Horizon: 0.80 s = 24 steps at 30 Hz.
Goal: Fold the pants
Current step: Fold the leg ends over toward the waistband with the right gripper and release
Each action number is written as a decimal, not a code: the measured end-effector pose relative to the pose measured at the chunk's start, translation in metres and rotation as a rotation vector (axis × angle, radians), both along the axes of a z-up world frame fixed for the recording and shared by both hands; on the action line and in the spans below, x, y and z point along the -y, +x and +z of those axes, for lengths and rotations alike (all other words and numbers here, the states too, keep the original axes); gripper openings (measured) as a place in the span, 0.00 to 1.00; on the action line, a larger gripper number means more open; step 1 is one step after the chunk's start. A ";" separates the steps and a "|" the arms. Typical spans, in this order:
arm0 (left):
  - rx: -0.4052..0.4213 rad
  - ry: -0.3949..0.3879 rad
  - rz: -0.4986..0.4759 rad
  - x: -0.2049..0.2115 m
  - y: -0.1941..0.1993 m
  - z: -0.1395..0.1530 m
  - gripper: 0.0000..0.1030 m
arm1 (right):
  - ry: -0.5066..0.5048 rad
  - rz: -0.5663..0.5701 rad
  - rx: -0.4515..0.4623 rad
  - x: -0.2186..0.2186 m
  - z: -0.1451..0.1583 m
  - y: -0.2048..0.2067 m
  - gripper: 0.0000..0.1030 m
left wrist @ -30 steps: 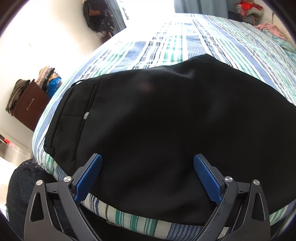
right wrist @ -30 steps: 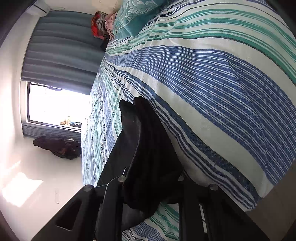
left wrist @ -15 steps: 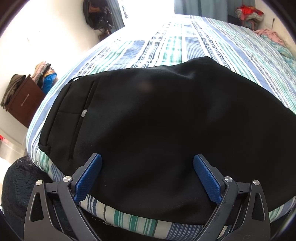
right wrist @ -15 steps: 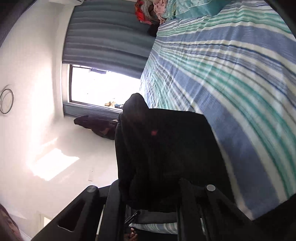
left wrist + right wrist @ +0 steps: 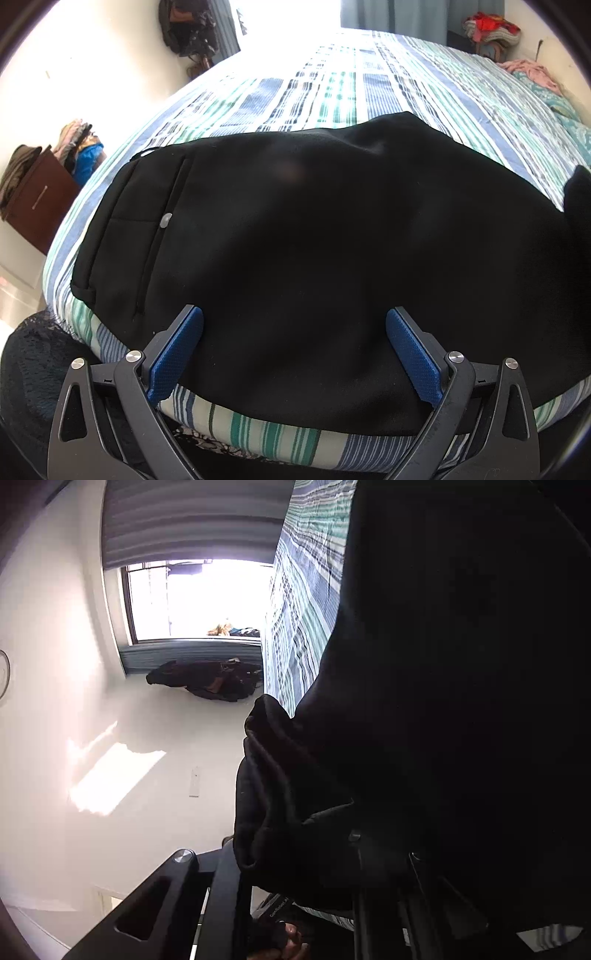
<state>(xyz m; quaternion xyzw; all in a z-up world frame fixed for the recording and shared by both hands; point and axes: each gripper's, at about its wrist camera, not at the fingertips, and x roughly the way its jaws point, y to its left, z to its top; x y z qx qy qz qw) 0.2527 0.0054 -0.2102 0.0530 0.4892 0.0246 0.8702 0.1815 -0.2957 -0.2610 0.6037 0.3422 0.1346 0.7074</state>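
Right gripper (image 5: 314, 864), clamped on the pants (image 5: 314, 240), has carried their end over; left gripper (image 5: 294, 354) spread apart, idle: fold underway.

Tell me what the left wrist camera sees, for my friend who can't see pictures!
Black pants lie spread flat on a bed with a blue, green and white striped sheet. The left gripper hangs open at the bed's near edge, its blue pads wide apart just above the cloth. A brown dresser piled with clothes stands by the wall on the left.
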 end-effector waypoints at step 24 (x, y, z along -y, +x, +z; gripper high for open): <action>-0.210 -0.328 -0.252 0.082 0.002 0.036 0.87 | -1.101 0.095 0.100 -0.059 0.113 -0.073 0.85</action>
